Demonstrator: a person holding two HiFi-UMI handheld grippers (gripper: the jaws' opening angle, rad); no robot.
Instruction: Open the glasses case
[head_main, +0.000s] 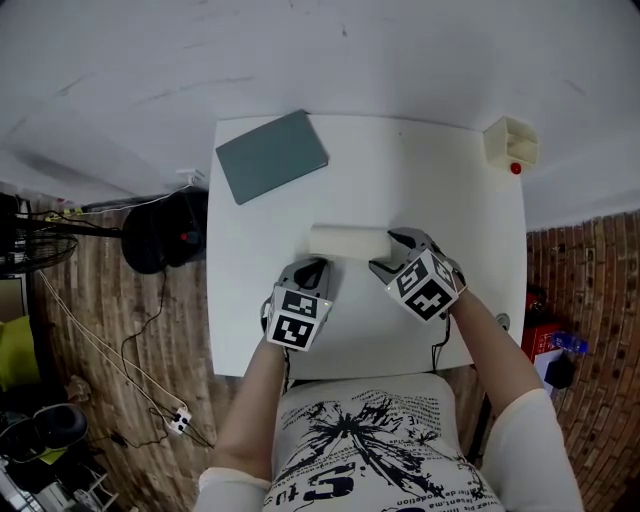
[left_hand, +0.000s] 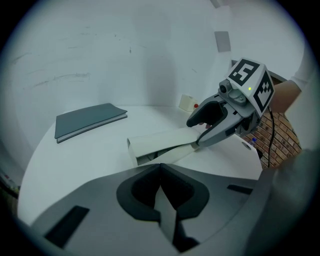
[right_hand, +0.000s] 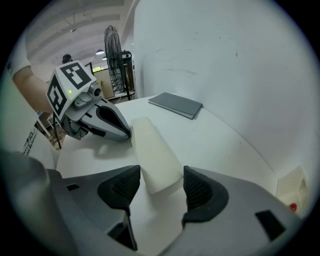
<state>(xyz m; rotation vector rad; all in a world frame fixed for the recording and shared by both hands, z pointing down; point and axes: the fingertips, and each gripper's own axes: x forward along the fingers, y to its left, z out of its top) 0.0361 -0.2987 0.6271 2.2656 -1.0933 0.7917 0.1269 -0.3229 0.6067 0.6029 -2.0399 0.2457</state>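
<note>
A cream glasses case (head_main: 345, 240) lies across the middle of the white table (head_main: 400, 170). My right gripper (head_main: 392, 250) has the case's right end (right_hand: 157, 165) between its jaws, and both pads rest against its sides. My left gripper (head_main: 318, 265) is shut, with nothing between its jaws. Its tip (right_hand: 125, 131) is at the case's left end. In the left gripper view the case (left_hand: 160, 142) lies just ahead of my left gripper (left_hand: 160, 172). A dark slit shows under the case's upper flap. My right gripper (left_hand: 199, 135) is at its far end.
A grey notebook (head_main: 271, 155) lies at the table's far left corner. A small beige box (head_main: 510, 142) with a red dot beside it sits at the far right corner. The wall runs just behind the table. A standing fan (right_hand: 112, 55) is off to the left.
</note>
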